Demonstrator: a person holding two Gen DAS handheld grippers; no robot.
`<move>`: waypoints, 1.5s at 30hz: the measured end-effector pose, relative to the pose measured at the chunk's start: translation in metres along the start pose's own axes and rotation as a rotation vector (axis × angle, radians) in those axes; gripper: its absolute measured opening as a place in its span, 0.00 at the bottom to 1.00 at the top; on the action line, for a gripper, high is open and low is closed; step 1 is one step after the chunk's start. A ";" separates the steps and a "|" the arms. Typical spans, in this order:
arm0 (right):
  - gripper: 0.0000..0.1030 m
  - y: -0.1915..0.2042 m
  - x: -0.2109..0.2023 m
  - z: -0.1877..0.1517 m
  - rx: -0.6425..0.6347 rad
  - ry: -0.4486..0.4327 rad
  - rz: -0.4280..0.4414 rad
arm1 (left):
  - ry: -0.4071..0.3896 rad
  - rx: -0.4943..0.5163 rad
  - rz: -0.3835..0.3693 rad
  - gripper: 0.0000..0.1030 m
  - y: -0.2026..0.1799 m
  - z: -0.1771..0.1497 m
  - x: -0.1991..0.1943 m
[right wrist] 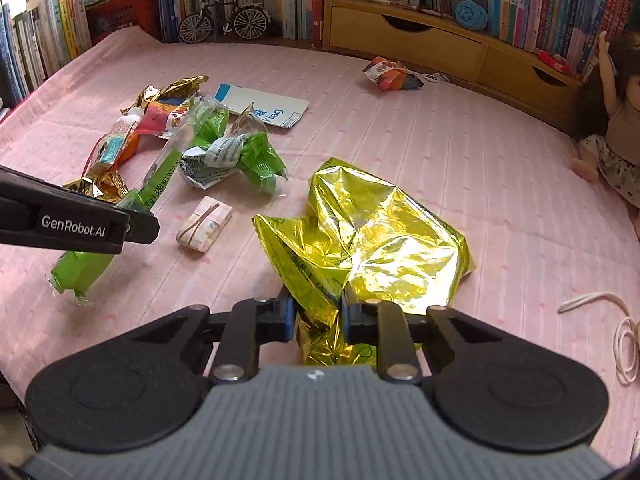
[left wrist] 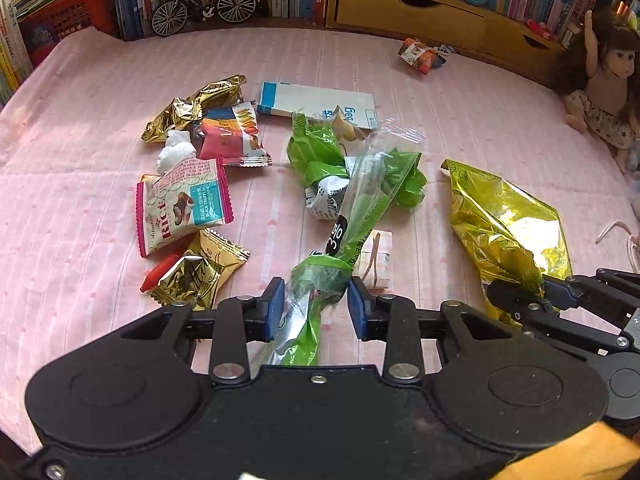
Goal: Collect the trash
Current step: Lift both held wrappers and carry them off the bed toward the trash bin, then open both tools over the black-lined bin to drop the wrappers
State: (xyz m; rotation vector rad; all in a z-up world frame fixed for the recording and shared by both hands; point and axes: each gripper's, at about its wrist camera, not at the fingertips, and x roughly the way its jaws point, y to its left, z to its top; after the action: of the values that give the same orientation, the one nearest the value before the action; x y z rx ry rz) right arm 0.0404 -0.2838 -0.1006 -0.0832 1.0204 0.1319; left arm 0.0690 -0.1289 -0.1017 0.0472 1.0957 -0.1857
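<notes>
On the pink cloth (left wrist: 80, 200) lies a scatter of snack wrappers. My left gripper (left wrist: 317, 300) is shut on a long green and clear wrapper (left wrist: 368, 200), which runs forward between the blue pads; its tail end (right wrist: 76, 272) hangs below the gripper (right wrist: 140, 226) in the right wrist view. My right gripper (right wrist: 317, 316) is shut on the near corner of a crumpled yellow foil bag (right wrist: 384, 232). That bag (left wrist: 500, 216) and the right gripper (left wrist: 516, 296) also show at the right of the left wrist view.
Loose trash includes gold wrappers (left wrist: 200, 108), a red and white wrapper (left wrist: 184, 204), a crumpled green wrapper (left wrist: 316, 156), a white and blue box (left wrist: 316, 104), a banded packet (right wrist: 204, 224) and a far orange wrapper (right wrist: 390, 74). Doll (left wrist: 604, 88), wooden drawers (left wrist: 420, 16), white cord (right wrist: 624, 332).
</notes>
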 end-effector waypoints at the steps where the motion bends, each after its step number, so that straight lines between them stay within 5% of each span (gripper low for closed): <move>1: 0.23 -0.002 -0.002 0.000 0.019 -0.003 0.003 | -0.004 0.000 0.000 0.31 0.001 0.000 -0.002; 13: 0.22 -0.005 -0.052 0.003 0.266 -0.077 0.060 | -0.064 -0.046 -0.023 0.31 0.032 -0.030 -0.048; 19: 0.22 0.029 -0.088 -0.002 0.221 -0.130 0.043 | -0.099 -0.100 -0.014 0.31 0.069 -0.067 -0.086; 29: 0.22 0.119 -0.141 -0.035 0.118 -0.159 0.136 | -0.123 -0.198 0.030 0.31 0.149 -0.155 -0.145; 45: 0.22 0.248 -0.149 -0.100 -0.091 -0.024 0.351 | 0.013 -0.399 0.100 0.31 0.248 -0.284 -0.155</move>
State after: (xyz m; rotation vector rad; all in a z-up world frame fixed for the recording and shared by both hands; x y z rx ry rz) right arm -0.1576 -0.0618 -0.0270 0.0155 0.9979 0.4985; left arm -0.2061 0.1715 -0.1077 -0.2540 1.1232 0.1248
